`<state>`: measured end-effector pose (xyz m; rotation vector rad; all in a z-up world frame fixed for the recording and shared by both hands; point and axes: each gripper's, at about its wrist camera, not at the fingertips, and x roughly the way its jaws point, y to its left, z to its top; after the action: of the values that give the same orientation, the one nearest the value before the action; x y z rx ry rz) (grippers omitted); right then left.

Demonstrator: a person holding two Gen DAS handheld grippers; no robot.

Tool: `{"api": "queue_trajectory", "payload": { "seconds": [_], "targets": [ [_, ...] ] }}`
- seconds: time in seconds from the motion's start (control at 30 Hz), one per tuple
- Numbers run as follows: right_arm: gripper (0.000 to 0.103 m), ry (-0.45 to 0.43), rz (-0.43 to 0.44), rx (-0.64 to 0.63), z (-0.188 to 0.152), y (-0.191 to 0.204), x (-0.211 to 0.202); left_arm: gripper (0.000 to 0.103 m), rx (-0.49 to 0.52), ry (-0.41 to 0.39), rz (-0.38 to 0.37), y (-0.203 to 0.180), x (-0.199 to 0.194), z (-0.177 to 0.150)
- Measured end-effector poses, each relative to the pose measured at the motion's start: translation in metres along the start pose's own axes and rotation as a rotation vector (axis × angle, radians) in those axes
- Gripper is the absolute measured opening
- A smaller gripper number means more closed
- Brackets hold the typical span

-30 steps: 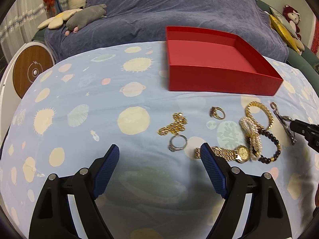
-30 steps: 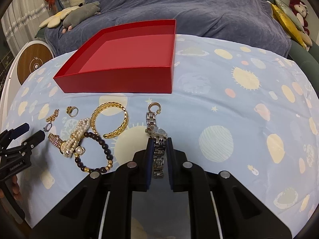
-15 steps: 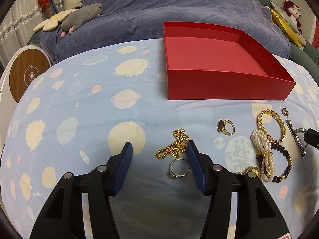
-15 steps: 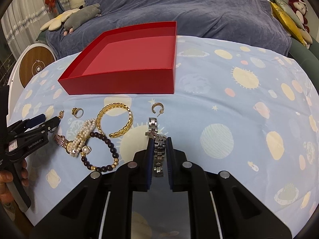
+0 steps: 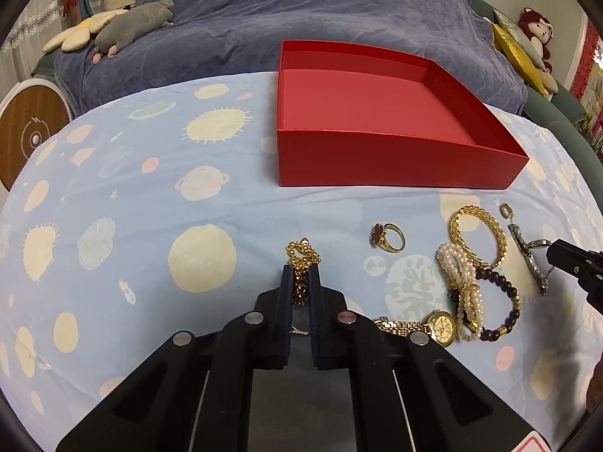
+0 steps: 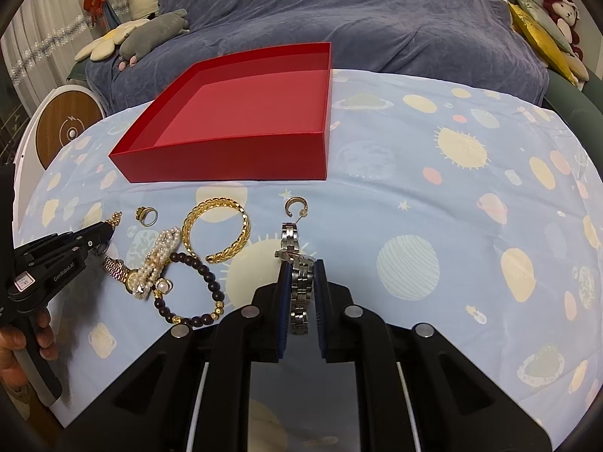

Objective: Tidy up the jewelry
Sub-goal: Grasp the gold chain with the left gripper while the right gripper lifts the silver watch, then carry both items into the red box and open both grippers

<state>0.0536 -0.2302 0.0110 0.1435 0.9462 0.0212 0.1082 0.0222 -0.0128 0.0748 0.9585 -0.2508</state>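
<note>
Bare cloth right of red box

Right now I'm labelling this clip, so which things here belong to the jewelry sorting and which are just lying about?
Job:
left gripper shut on gold chain
right gripper shut on silver watch
red box
gold bangle
pearl bracelet
dark bead bracelet
gold watch
ring
hoop earring

Lying about:
grey plush toy
yellow cushion

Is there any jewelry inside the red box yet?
No, the red box shows only its bare red floor, and every piece lies outside it on the cloth.
</note>
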Motion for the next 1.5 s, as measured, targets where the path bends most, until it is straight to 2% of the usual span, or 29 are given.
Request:
{"api": "queue_trajectory", "payload": {
  "seconds": [0.2, 0.47, 0.8, 1.0, 1.23, 1.37, 1.5],
  "targets": [
    [0.011, -0.031, 0.001, 0.005, 0.002, -0.003, -0.012, 0.005, -0.016, -0.055, -0.019, -0.001, -0.024, 0.003],
    [0.011, -0.098, 0.008, 0.007, 0.008, -0.003, -0.041, 0.005, -0.018, -0.144, 0.022, 0.002, -0.067, 0.010],
    [0.011, -0.197, 0.001, 0.003, 0.029, -0.008, -0.081, 0.005, -0.005, -0.208, 0.017, 0.000, -0.105, 0.027],
    [0.011, -0.209, 0.000, 0.008, 0.037, -0.012, -0.084, 0.005, 0.013, -0.230, 0.025, 0.000, -0.113, 0.038],
    [0.011, -0.188, 0.036, 0.012, 0.047, -0.012, -0.080, 0.005, 0.018, -0.206, 0.021, -0.002, -0.105, 0.042],
    [0.011, -0.214, 0.044, -0.013, 0.069, -0.004, -0.083, 0.005, 0.033, -0.205, 0.017, -0.008, -0.099, 0.056],
    [0.011, -0.240, 0.055, -0.048, 0.105, 0.009, -0.079, 0.005, 0.049, -0.221, 0.005, -0.018, -0.092, 0.085]
  ]
}}
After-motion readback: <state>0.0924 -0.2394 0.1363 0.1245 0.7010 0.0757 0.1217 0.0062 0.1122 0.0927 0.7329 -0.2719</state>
